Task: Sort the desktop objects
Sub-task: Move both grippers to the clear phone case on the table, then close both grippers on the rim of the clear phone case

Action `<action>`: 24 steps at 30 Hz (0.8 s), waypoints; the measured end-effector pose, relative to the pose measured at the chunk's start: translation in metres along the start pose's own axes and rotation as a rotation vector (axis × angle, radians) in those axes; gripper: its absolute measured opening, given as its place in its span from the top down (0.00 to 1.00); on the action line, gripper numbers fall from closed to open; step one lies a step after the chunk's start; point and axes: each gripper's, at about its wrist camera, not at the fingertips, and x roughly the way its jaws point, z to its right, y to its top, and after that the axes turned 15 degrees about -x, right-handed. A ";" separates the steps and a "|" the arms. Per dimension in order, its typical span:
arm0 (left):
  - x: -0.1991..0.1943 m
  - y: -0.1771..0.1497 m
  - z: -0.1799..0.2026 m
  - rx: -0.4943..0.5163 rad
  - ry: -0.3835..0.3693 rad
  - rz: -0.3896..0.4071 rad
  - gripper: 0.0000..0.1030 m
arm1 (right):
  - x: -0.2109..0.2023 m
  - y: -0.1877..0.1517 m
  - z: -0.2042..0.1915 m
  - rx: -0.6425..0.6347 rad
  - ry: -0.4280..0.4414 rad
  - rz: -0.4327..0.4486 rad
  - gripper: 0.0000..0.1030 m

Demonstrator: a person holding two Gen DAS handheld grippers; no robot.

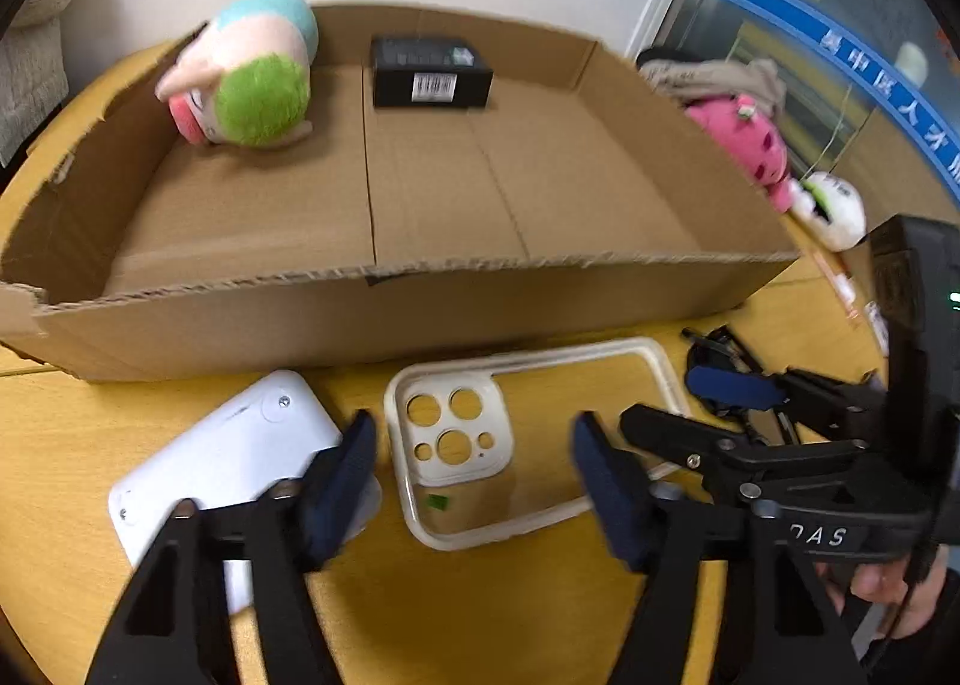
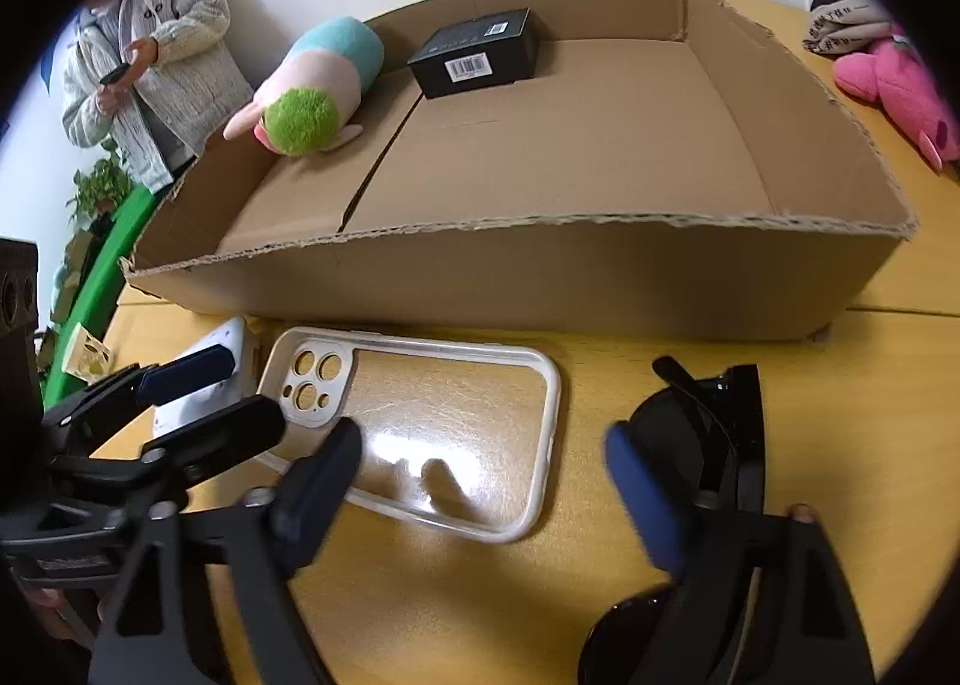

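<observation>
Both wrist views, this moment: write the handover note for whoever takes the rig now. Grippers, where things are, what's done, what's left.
Left gripper: open, nothing held, above the clear phone case, with the white device beside it.
Right gripper: open, empty, between the case and the black sunglasses.
Done: striped plush and black box lie in the cardboard box.
Left: case, white device and sunglasses are on the table in front of the box; pink plush lies outside, to its right.
</observation>
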 end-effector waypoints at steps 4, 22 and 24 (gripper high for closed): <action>0.012 0.001 -0.003 0.003 0.048 -0.035 0.68 | 0.002 -0.003 -0.004 -0.053 -0.075 -0.019 0.49; 0.008 -0.006 -0.014 -0.017 0.089 -0.022 0.94 | -0.007 -0.011 0.006 -0.052 -0.157 -0.005 0.94; 0.003 -0.008 -0.013 -0.021 0.085 -0.012 0.94 | -0.008 -0.011 0.006 -0.046 -0.147 -0.001 0.94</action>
